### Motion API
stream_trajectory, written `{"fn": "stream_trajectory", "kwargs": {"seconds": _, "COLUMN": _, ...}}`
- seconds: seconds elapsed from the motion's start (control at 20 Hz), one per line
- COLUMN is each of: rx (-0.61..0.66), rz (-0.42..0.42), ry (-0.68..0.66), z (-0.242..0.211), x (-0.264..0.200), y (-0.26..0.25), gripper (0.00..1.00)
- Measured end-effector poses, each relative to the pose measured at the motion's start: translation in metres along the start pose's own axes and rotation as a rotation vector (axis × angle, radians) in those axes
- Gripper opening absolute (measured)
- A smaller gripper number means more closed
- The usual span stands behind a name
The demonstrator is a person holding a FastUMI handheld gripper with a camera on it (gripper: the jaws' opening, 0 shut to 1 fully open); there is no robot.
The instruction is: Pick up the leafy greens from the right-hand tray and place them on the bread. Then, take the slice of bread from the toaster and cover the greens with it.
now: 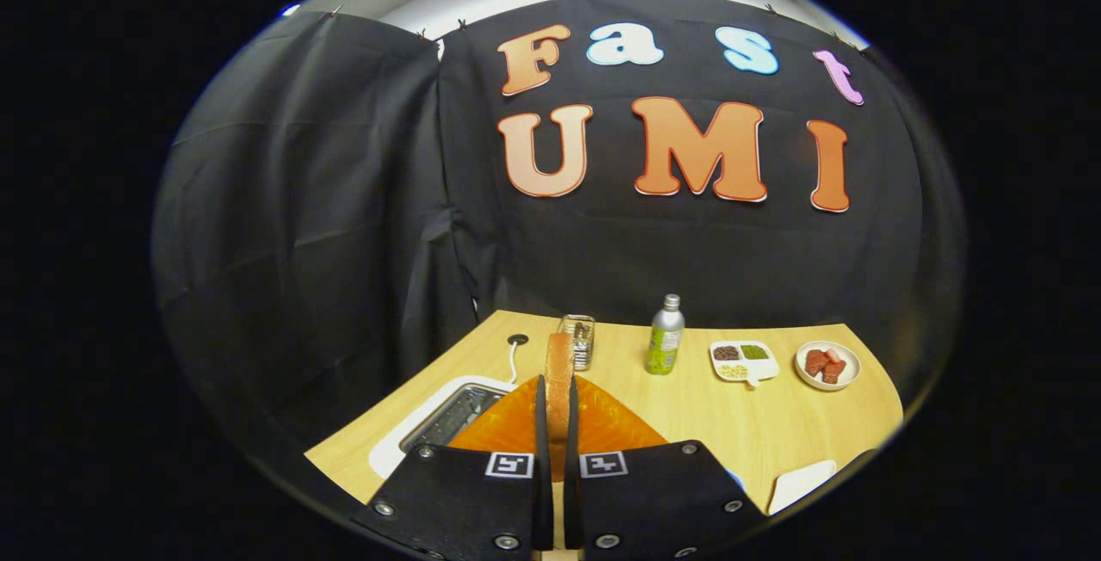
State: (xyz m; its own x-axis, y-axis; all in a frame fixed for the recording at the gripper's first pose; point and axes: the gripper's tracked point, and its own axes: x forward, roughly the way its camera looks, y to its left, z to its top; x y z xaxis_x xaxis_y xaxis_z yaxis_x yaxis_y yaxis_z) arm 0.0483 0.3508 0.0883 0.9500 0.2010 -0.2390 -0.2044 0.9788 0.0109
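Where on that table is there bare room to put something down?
The widest bare wood lies between the orange mat and the divided dish, in front of the green bottle. Another bare patch lies left of the glass container, by the round cable port. It is crowded around the toaster and mat, where the gripper holds the bread slice upright.

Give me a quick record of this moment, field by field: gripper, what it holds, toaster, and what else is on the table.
gripper: gripper shut on bread slice
held item: bread slice, upright on edge between the fingers
toaster: white toaster, just left of the fingers, slots facing up
table beyond the fingers: green bottle, divided dish, bowl of red pieces, clear container
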Motion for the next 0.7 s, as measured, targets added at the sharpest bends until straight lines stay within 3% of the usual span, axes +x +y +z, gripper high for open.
{"fn": "stream_trajectory", "kwargs": {"seconds": 0.7, "rx": 0.022, "rz": -0.016, "ry": 0.157, "z": -0.119, "x": -0.009, "y": -0.056, "gripper": 0.05}}
